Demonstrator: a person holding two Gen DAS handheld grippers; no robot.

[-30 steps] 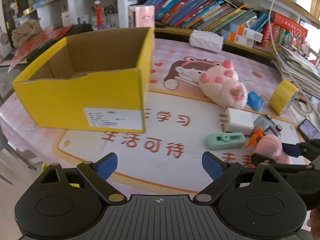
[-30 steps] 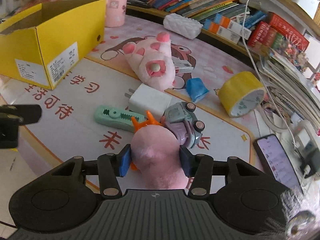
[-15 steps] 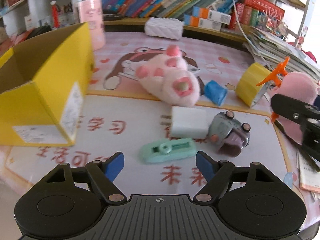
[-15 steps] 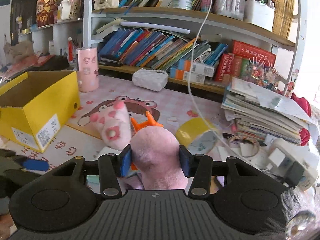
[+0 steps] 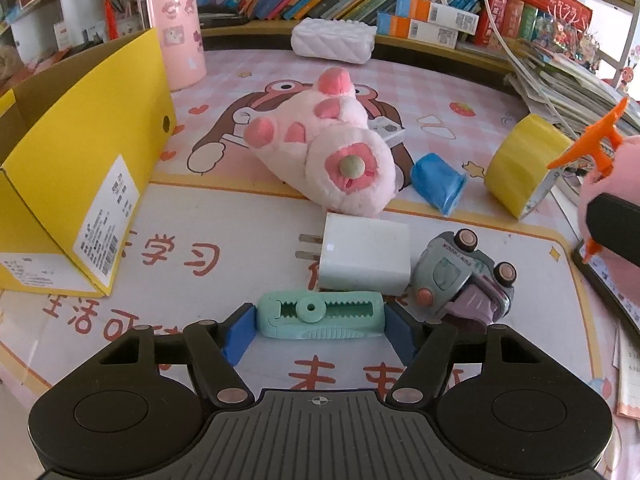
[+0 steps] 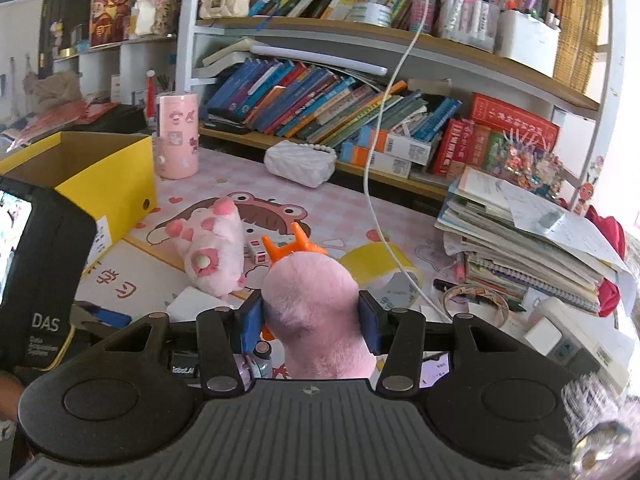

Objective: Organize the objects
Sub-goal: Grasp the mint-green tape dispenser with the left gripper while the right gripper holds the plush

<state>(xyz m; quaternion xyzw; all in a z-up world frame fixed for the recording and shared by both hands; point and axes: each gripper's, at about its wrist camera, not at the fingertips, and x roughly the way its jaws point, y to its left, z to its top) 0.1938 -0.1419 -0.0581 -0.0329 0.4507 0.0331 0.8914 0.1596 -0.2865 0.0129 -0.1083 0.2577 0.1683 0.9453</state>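
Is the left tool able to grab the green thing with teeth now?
Probably yes. The left tool already has the green clip between its open blue pads, and nothing blocks it.

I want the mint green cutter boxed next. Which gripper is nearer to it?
Left. The left gripper straddles the mint green cutter; the right gripper is raised off to its right, holding the pink plush toy.

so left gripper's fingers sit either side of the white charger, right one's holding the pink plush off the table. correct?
Not quite. In the left wrist view the left gripper has its fingers either side of the mint green clip, not the white charger, which lies just beyond it. The rest holds: the right gripper holds the pink plush off the table.
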